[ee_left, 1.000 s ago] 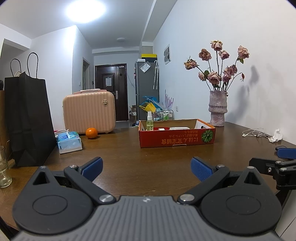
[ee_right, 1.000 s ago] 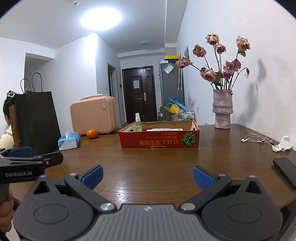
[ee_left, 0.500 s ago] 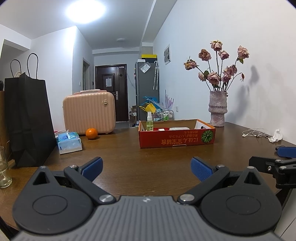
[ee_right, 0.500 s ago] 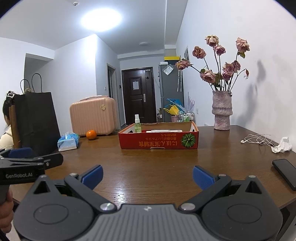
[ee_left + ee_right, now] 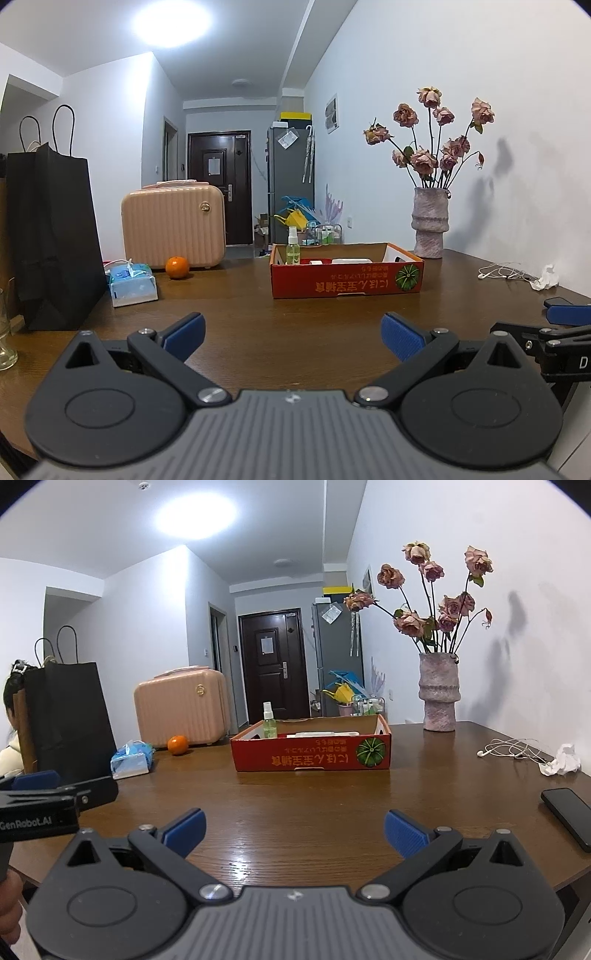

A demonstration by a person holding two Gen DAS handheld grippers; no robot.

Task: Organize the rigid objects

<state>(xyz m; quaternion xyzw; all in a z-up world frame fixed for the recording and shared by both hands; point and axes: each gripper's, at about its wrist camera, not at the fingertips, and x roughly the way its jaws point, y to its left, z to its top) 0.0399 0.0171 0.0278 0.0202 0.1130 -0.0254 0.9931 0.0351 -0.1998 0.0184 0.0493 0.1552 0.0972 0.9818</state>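
A shallow red cardboard box (image 5: 347,284) (image 5: 310,755) sits mid-table and holds a green spray bottle (image 5: 292,248) (image 5: 269,722) and flat white items. An orange (image 5: 177,267) (image 5: 177,744) and a blue tissue pack (image 5: 132,284) (image 5: 131,760) lie to its left. A black phone (image 5: 570,818) lies at the right edge. My left gripper (image 5: 291,334) is open and empty above the near table. My right gripper (image 5: 293,830) is open and empty too, to the right of the left one.
A black paper bag (image 5: 51,240) stands at the left, a pink suitcase (image 5: 173,229) behind the orange. A vase of dried roses (image 5: 430,225) stands back right by the wall. White earphones (image 5: 513,751) and a crumpled tissue (image 5: 563,764) lie right. A glass (image 5: 5,332) stands far left.
The right gripper's view has shifted slightly, so the box sits a little further left. The left gripper has not moved. Both stay open.
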